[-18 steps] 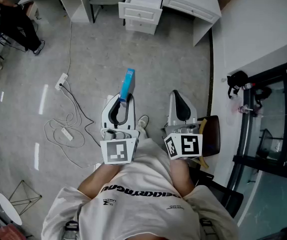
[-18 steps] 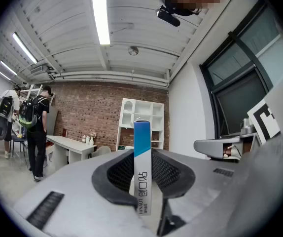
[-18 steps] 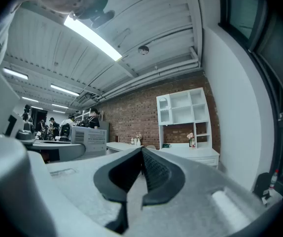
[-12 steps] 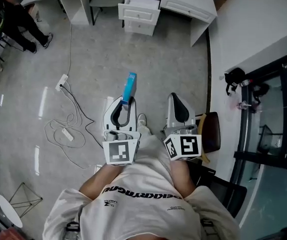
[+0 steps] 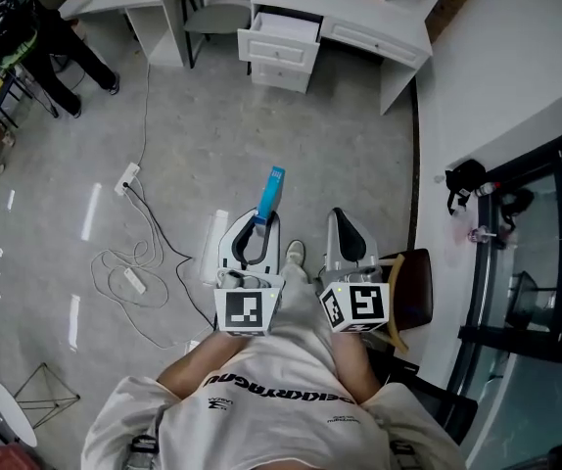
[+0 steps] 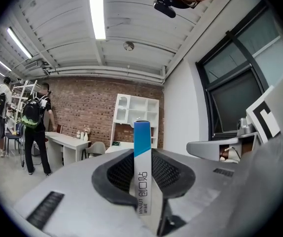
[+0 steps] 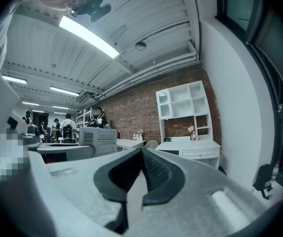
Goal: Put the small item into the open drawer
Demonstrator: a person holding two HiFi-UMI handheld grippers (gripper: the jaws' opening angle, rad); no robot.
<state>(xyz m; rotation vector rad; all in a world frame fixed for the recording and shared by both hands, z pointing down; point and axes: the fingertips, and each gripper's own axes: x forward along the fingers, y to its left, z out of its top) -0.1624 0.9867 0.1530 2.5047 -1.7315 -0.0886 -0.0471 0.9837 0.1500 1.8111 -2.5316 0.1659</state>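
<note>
While the left gripper (image 5: 259, 225) clamps the base of the slim blue-and-white box (image 5: 272, 190), the box's long axis runs out past the jaw tips toward twelve o'clock. That's almost dead on the open drawer (image 5: 283, 27), which sits well apart across the floor (image 5: 193, 135) in the white desk (image 5: 359, 8). The right gripper (image 5: 344, 221) rides just beside at three o'clock, jaws pressed together on nothing. The left is the carrier, so my read — close that gap straight ahead, then lower the box in.
</note>
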